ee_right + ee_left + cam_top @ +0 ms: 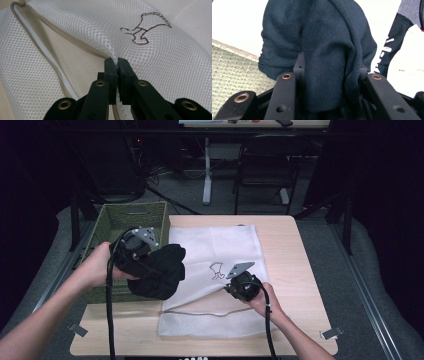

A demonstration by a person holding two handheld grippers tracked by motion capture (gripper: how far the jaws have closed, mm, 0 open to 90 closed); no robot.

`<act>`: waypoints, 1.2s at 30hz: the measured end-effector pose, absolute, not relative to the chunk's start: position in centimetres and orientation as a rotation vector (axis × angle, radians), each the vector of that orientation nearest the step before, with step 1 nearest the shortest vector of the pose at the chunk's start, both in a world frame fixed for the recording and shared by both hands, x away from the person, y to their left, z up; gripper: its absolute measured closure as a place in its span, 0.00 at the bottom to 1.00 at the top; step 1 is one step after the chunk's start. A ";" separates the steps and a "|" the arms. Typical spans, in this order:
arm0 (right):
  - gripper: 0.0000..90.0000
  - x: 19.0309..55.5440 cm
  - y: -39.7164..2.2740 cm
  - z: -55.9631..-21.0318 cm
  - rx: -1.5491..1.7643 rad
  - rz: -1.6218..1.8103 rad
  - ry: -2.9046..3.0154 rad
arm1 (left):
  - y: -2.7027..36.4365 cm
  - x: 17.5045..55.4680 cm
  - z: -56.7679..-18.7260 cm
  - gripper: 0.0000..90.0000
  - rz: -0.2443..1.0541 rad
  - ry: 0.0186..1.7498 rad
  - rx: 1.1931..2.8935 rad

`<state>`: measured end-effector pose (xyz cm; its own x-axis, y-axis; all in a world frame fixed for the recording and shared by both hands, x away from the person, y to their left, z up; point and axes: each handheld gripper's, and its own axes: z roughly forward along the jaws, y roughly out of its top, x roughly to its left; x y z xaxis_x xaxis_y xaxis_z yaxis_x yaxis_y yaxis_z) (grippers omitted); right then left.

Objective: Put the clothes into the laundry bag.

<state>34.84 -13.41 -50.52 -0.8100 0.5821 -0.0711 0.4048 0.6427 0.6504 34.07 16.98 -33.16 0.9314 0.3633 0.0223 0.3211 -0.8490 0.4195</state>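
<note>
Two claws, two jobs. From the high view, the left claw (150, 265) is clamped on a bunched dark garment (162, 270) at the left edge of the white mesh bag (220, 250), right beside the green basket (112, 220). The right claw (235, 287) pinches the bag's top layer near the little stitched figure (217, 271), holding the zipper mouth (200, 312) up off the desk (295, 265). That mouth runs left to right along the bag's near side, so the garment sits up and left of it, and the left hand is the nearer one (obviously).

Left claw view: garment (322, 50) hangs in a thick fold between the jaws, long axis running away from the camera.

Right claw view: jaws pressed together on mesh (75, 27), with the zipper (47, 52) curving off to the left.
</note>
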 end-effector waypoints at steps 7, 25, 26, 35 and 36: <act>0.97 35.0 -13.0 -50.6 0.797 0.934 2.588 | 16.2 33.3 -34.0 0.68 0.113 0.448 2.661; 0.97 35.3 -13.0 -50.2 0.849 0.981 2.552 | 14.6 31.9 -37.2 0.68 0.028 0.376 2.648; 0.97 35.3 -13.1 -50.2 0.857 0.983 2.551 | 14.5 31.8 -37.4 0.68 0.031 0.372 2.654; 0.97 35.3 -13.3 -50.1 0.881 1.006 2.547 | 13.6 31.0 -39.0 0.68 0.015 0.328 2.660; 0.97 35.4 -13.3 -50.1 0.877 1.010 2.542 | 13.4 30.9 -39.3 0.68 0.008 0.318 2.659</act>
<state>35.38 -13.30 -50.05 -0.7809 0.6241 -0.0241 0.4373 0.5739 0.6924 30.88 13.35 -39.34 0.9732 0.2249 -0.0479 0.2224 -0.8675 0.4449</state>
